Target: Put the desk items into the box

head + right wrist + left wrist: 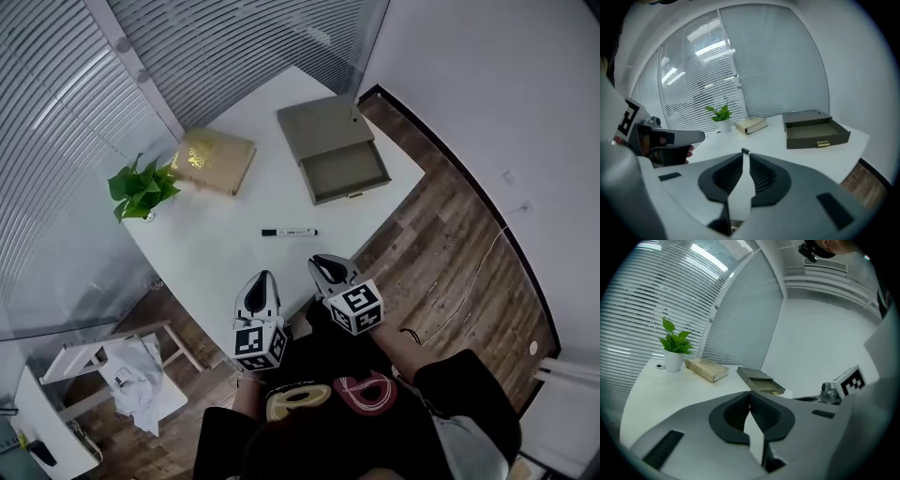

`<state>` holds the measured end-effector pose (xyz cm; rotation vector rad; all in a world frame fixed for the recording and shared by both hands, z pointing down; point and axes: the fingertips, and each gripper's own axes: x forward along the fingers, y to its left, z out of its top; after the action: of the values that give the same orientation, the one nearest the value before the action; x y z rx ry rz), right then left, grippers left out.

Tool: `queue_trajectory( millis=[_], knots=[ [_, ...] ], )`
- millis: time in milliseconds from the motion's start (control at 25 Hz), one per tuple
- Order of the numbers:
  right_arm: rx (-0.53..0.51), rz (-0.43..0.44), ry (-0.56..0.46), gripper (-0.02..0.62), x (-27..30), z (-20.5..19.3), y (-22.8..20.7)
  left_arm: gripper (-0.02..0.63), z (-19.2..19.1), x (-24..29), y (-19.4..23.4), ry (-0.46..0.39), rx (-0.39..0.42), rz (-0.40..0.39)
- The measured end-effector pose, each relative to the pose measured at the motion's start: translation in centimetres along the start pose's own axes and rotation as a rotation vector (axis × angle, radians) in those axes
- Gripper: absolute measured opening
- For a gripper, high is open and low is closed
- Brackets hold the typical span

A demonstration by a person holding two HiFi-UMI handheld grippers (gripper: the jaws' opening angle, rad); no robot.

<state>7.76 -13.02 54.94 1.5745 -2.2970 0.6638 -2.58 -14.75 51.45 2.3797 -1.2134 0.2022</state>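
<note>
A black marker [289, 232] lies on the white table [234, 253], just beyond both grippers. The grey box [323, 127] stands at the far right corner with its drawer [349, 171] pulled out and empty. My left gripper [262, 277] hovers over the near table edge with its jaws meeting at the tips and nothing in them [750, 393]. Beside it, my right gripper [322, 262] points at the marker. A thin slit shows between its jaws [743, 152], with nothing in it. The marker's black end [745, 151] peeks past its tips.
A tan book [214, 159] lies at the far left of the table, with a small potted plant [142, 187] beside it. Glass walls with blinds run behind the table. A white chair [122, 370] draped with cloth stands on the wood floor at the lower left.
</note>
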Motion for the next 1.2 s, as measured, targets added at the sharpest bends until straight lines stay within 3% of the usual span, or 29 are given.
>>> queue_trajectory(
  millis=[120,440,880,1080,1200],
  knots=[
    [-0.030,0.090,0.038,0.140,1.0,0.3,-0.1,0.017,0.2,0.4,-0.1,-0.012,0.012,0.041],
    [-0.132,0.155,0.093,0.204,3.0,1.2,-2.0,0.017,0.7,0.1,1.1,-0.058,-0.016,0.170],
    [-0.389,0.285,0.254,0.210,7.3,1.7,-2.7,0.017,1.8,-2.0,3.6,-0.104,-0.030,0.325],
    [-0.557,0.353,0.323,0.210,8.5,1.1,-2.0,0.017,0.9,-3.0,4.1,-0.096,-0.051,0.379],
    [-0.573,0.374,0.353,0.210,9.4,0.6,-2.1,0.017,0.4,-3.0,4.0,-0.091,-0.069,0.390]
  ],
)
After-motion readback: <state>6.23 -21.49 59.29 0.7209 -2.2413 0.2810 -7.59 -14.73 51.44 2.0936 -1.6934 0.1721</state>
